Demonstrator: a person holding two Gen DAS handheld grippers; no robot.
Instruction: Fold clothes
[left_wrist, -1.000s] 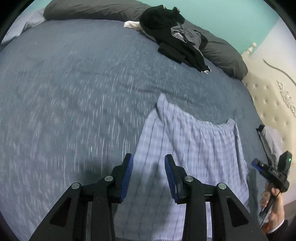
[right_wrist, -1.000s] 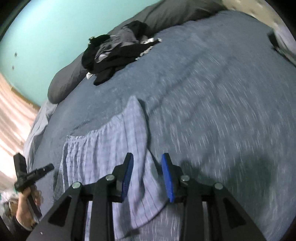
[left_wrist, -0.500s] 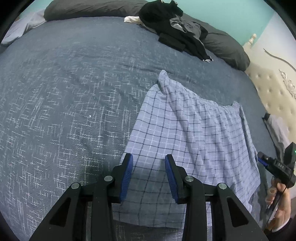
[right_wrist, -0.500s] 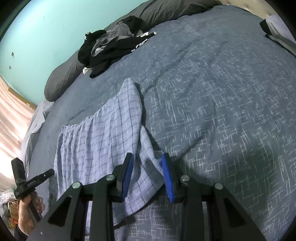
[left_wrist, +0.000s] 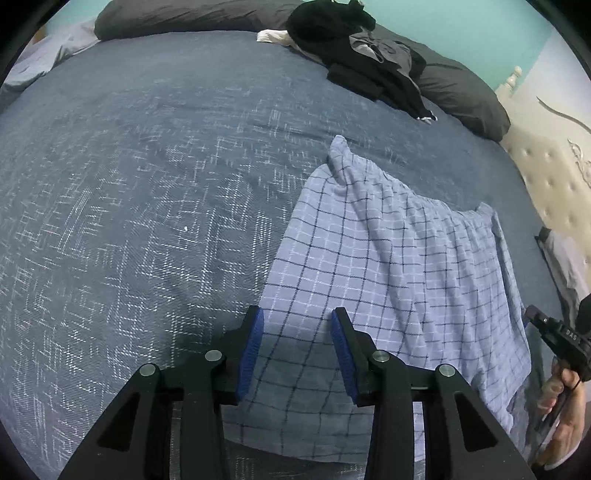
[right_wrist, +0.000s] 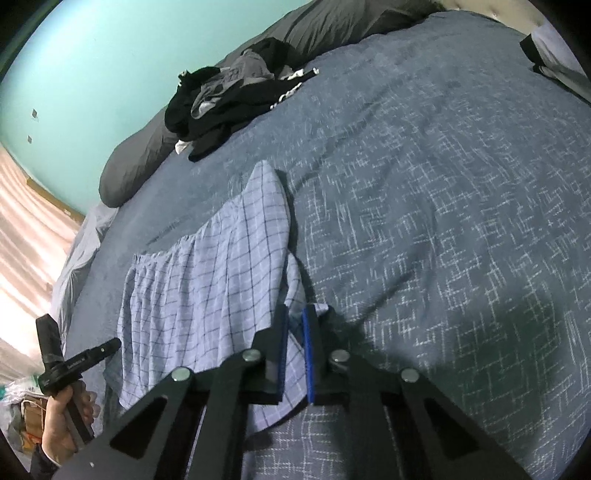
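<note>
Checked shorts (left_wrist: 388, 266) lie flat on the grey bedspread (left_wrist: 129, 221), centre-right of the left view. Right gripper (right_wrist: 295, 332) is closing on the hem corner, cloth between the jaws; if it pinches only a thin edge, that could slip out when lifted. Left gripper (left_wrist: 297, 332) is part open over the other hem, holding nothing, so a one-sided pull may skew the fold. Dark clothes pile (left_wrist: 362, 55) sits upper frame, well apart.

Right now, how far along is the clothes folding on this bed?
Barely started. Done: the blue plaid shorts lie spread on the bedspread. In hand: the right gripper is closing on their right edge, while the left gripper hangs open above the hem. Left: every fold, plus the dark clothes pile by the pillows.
</note>
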